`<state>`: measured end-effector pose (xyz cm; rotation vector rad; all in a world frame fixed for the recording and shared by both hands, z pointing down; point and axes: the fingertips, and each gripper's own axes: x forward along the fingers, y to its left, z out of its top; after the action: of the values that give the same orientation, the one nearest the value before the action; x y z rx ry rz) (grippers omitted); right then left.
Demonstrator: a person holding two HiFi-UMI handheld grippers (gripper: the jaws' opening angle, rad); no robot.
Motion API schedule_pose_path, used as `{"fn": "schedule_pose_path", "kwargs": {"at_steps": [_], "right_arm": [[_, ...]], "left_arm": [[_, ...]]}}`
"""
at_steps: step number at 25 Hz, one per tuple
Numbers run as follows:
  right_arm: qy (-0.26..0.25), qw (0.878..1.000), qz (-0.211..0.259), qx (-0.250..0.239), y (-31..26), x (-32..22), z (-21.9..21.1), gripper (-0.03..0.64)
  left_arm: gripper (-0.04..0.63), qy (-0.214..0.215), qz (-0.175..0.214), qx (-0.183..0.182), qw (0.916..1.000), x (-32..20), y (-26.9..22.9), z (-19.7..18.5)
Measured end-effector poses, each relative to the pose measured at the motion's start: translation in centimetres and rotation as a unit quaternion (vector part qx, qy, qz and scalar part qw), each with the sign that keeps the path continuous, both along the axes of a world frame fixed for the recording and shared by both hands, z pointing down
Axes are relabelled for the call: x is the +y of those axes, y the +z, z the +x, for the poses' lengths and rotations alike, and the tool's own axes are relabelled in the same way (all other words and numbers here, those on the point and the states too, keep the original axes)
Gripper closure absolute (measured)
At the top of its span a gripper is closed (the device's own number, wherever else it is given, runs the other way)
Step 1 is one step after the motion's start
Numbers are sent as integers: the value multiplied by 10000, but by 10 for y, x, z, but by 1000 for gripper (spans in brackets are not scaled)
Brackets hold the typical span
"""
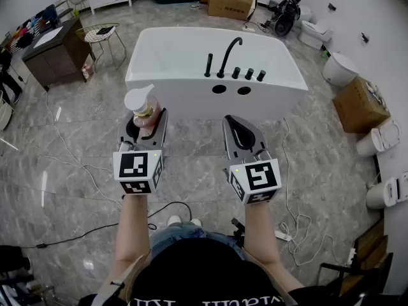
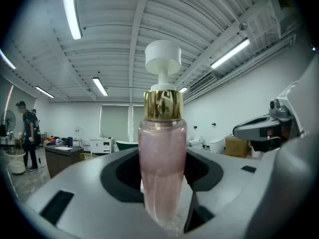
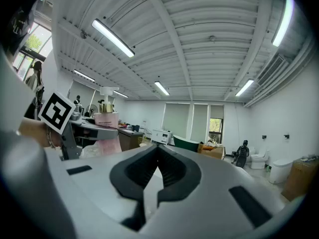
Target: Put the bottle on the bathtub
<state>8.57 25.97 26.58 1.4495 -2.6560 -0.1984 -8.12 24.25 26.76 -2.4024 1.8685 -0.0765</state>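
While the glossy white oval bathtub (image 1: 185, 85) stands ahead on the marbled floor (image 1: 76, 139), the left gripper (image 1: 146, 125) clamps an upright, translucent pink cylindrical bottle (image 2: 161, 173), gold-collared and white-pumped. The right gripper (image 1: 234, 123) is closed, empty.

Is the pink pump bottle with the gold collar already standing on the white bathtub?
No, the pink pump bottle is gripped upright in the left hand-held gripper, short of the white bathtub.
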Motion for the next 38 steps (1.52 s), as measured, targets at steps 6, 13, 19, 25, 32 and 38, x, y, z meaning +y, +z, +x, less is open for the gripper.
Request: {"fn": "schedule_pose_path", "kwargs": {"at_steps": [6, 13, 19, 25, 32, 38], "right_arm": [[44, 10000, -10, 50, 6, 2, 16, 601], [172, 9998, -10, 97, 14, -10, 38, 601], [270, 9996, 87, 44, 17, -31, 43, 601], [452, 9989, 62, -78, 23, -86, 46, 601], [531, 9985, -68, -87, 26, -180, 27, 601], [589, 9978, -318, 5, 39, -273, 0, 601]], "left_arm": [[376, -20, 63, -6, 10000, 3, 1, 12], [376, 17, 142, 29, 9999, -6, 1, 25], [376, 122, 231, -15, 9997, -34, 3, 31], [376, 209, 200, -36, 9996, -90, 10, 29], [376, 492, 79, 33, 9987, -184, 20, 16], [376, 714, -77, 81, 9974, -281, 30, -2]]}}
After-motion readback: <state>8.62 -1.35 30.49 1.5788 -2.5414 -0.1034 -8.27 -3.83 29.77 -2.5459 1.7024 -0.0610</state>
